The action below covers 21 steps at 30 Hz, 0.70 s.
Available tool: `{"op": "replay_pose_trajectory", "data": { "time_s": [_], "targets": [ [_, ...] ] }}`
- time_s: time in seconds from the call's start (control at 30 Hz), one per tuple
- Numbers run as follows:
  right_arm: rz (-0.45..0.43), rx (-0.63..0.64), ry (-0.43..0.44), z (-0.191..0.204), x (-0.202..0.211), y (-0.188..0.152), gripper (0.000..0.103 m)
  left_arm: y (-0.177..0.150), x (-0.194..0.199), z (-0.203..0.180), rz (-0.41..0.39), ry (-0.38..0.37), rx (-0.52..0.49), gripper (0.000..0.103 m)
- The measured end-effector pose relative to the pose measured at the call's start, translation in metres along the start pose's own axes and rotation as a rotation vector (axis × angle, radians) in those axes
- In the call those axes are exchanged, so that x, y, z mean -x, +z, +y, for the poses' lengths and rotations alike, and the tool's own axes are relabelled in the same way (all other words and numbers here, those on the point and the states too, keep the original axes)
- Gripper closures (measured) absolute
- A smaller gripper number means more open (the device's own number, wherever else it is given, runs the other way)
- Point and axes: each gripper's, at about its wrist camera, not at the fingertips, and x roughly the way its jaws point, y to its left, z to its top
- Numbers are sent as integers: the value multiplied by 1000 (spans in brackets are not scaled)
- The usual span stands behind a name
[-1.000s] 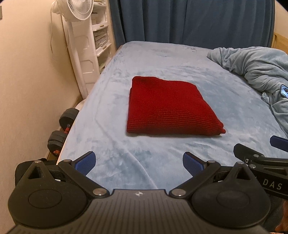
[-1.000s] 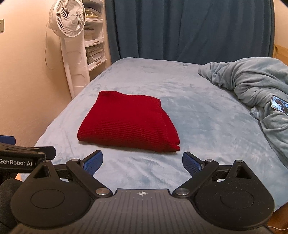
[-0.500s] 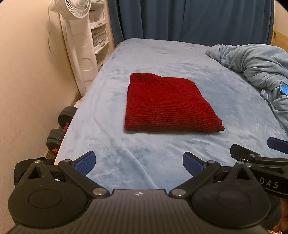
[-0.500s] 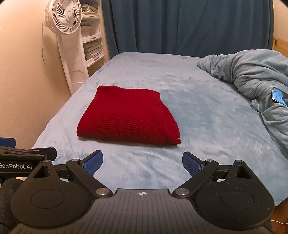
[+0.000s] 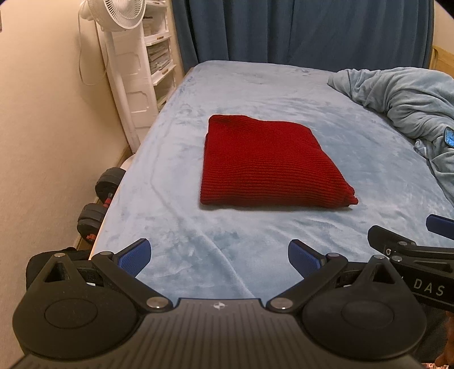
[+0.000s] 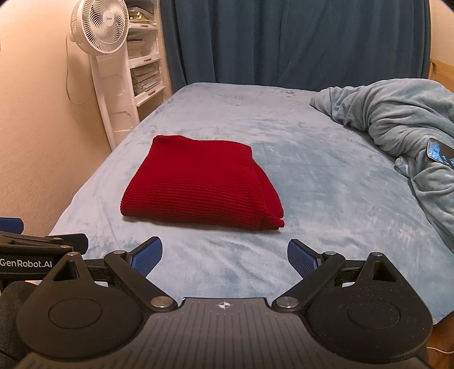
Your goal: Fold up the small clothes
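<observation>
Nearest me, the left gripper (image 5: 218,257) and the right gripper (image 6: 224,257) are hovering side by side over the near edge of the bed (image 5: 198,249), each with its blue fingers (image 5: 133,257) spread wide and holding nothing. The right gripper's arm is poking into the left view at about 3 o'clock.

Further out, at roughly 12 o'clock from the left gripper and 11 o'clock from the right, the red knitted garment (image 5: 266,164) is lying flat on the bed, well apart from both grippers, already looking folded into a tidy rectangle (layered edges are showing along its right side). Beyond it, at 2 o'clock, a rumpled blue blanket (image 6: 397,113) is heaped, with a phone (image 6: 439,151) resting on it; a white fan (image 6: 98,25) and dark curtains (image 6: 283,39) are standing at the far end.

The risk I am seeing: if the fingers go back in, the soft knit could catch and drag on the plush bed cover, spilling the loose right-hand layers open.

Compared with a second ago, both views are sitting slightly higher and further back; the garment is lying unchanged and the fingers are just as wide.
</observation>
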Motion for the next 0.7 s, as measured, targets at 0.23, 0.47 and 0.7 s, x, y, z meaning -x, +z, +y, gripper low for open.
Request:
{"op": "replay_pose_trajectory", "data": {
  "time_s": [0.23, 0.47, 0.7],
  "targets": [
    [5, -2, 1, -1, -1, 0, 8, -2, 0, 0, 2, 1, 0, 0],
    [11, 0, 0, 0, -2, 0, 8, -3, -1, 0, 4, 5, -1, 0],
    [13, 0, 0, 1, -2, 0, 8, -5, -1, 1, 8, 8, 1, 0]
  ]
}}
